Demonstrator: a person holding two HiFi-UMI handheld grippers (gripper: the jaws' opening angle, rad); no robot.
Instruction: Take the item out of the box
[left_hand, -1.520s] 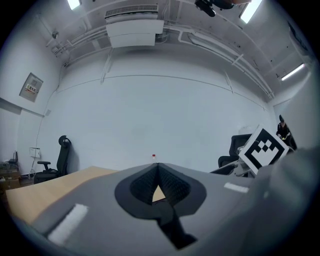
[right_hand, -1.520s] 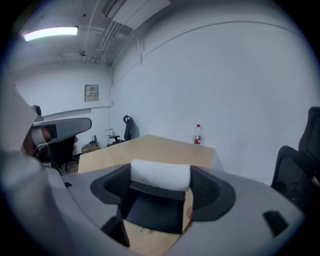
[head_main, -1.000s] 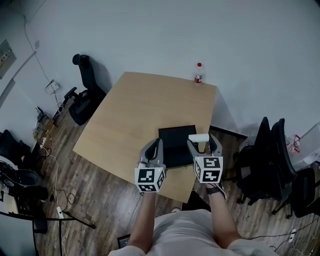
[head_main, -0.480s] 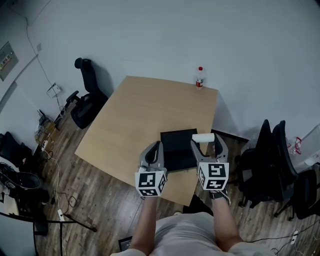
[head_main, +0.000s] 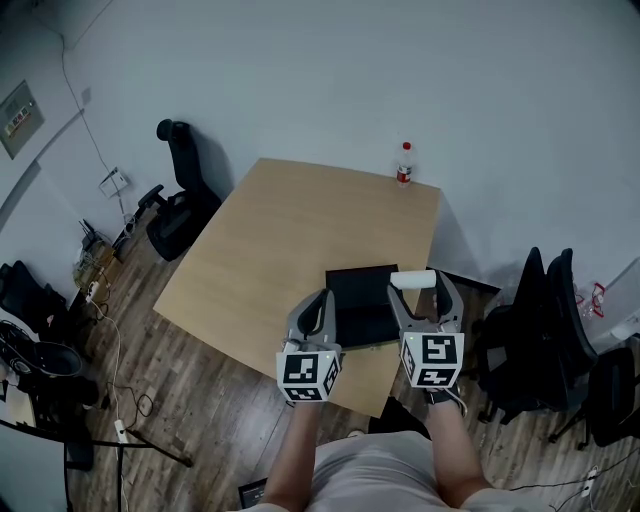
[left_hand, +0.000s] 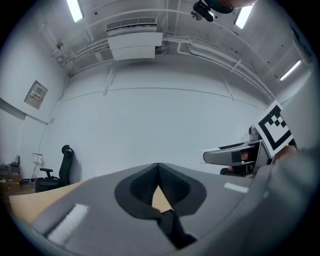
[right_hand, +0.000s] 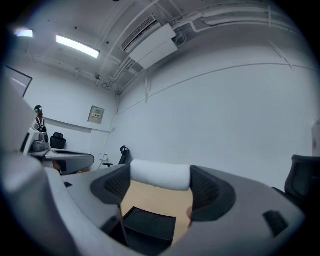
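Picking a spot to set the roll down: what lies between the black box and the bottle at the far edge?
Only bare tabletop; the head view shows nothing between the black box and the bottle.

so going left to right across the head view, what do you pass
black swivel office chair → left gripper, shut and empty → flat black box → white cylindrical roll clamped in the right gripper → dark office chairs
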